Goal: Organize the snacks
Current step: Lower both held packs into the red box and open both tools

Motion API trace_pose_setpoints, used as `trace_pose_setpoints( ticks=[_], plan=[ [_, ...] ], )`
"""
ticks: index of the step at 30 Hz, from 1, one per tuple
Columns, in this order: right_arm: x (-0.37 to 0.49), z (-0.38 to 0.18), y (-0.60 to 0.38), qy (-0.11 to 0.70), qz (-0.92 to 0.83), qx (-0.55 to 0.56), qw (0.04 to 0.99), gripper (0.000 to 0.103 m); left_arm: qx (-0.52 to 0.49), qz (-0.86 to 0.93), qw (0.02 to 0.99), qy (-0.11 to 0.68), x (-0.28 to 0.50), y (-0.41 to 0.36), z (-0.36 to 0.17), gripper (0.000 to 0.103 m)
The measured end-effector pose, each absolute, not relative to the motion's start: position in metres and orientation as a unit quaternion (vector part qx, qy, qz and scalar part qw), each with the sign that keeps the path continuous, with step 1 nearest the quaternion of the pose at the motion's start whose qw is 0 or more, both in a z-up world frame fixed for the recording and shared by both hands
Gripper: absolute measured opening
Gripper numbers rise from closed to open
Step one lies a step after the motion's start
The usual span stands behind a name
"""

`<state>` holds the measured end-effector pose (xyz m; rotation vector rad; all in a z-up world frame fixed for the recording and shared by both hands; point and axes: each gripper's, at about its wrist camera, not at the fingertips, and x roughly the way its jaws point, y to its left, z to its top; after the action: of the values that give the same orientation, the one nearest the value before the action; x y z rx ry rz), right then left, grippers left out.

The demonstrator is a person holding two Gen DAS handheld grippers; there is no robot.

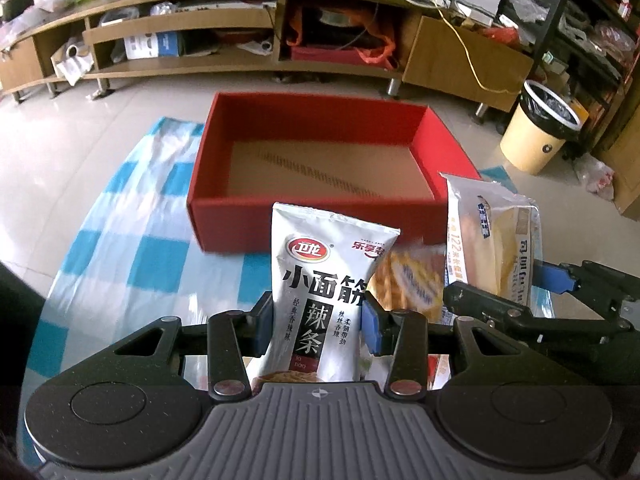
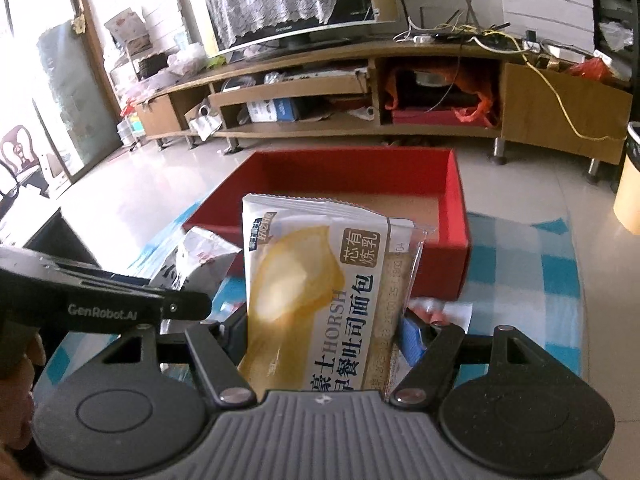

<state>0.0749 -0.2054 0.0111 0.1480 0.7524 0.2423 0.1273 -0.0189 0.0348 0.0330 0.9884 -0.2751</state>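
Observation:
My left gripper (image 1: 318,320) is shut on a white spicy-strip snack bag (image 1: 320,280), held upright just short of the red box (image 1: 320,152). The box lies open, its brown cardboard floor bare. My right gripper (image 2: 326,330) is shut on a yellow-and-white toast bread packet (image 2: 320,288), also upright in front of the red box (image 2: 454,200). In the left wrist view the bread packet (image 1: 492,240) and the right gripper's black arm show to the right. In the right wrist view the left gripper's arm and the white bag (image 2: 200,256) show at left. Another snack packet (image 1: 412,280) lies blurred behind.
A blue-and-white checked cloth (image 1: 132,220) covers the round table under the box. Beyond stands a long wooden TV cabinet (image 1: 240,40) cluttered with items and cables. A yellow waste bin (image 1: 540,128) stands on the tiled floor at right. A television (image 2: 288,0) sits on the cabinet.

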Motion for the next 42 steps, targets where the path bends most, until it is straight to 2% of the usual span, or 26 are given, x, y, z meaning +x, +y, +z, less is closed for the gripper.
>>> trace_pose_setpoints(
  ticks=[17,29,42],
  plan=[
    [0.166,0.019,-0.220,0.345,0.100,0.087,0.929,0.070,0.001,-0.115,0.887,0.447,0.207,-0.041,0.044,0.052],
    [0.229,0.008,-0.225,0.346,0.092,0.090,0.929,0.070,0.008,-0.085,0.891,0.446,0.257,-0.050,0.026,0.051],
    [0.266,-0.030,-0.218,0.384,0.081,0.074,0.917,0.070,0.025,-0.056,0.878,0.475,0.282,-0.049,-0.008,0.053]
  ],
)
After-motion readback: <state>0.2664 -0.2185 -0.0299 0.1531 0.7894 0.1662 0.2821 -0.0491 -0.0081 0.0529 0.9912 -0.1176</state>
